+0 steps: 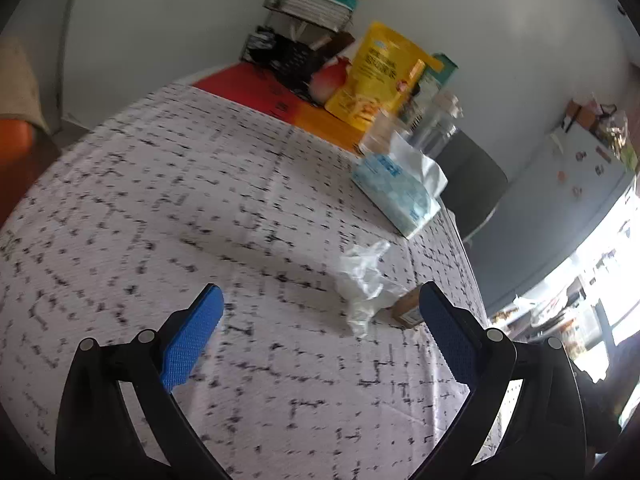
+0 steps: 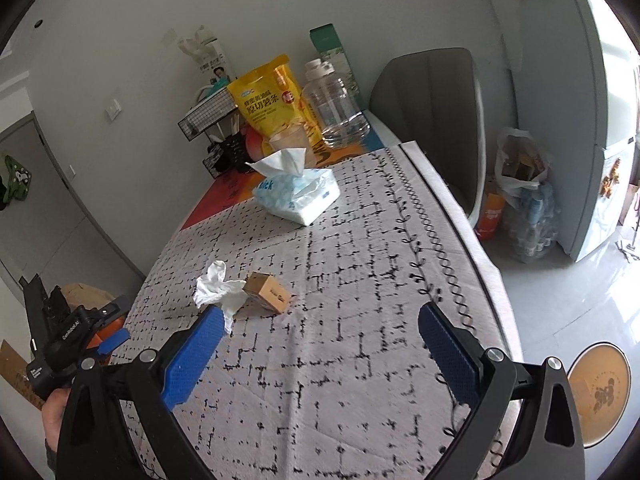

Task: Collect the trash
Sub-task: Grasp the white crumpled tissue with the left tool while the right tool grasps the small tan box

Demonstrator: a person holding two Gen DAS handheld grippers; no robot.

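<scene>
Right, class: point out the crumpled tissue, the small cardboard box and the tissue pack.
crumpled tissue (image 2: 216,288), right wrist view, on its bunched middle.
small cardboard box (image 2: 269,293), right wrist view, on its top face.
tissue pack (image 2: 298,196), right wrist view, on its wrapper.

L wrist cam: low over white black-patterned tablecloth, tilted, looks along table toward wall. R wrist cam: higher, farther back, looks down table length. Both share crumpled white tissue, small brown cardboard box, blue-white tissue pack, yellow snack bag.
</scene>
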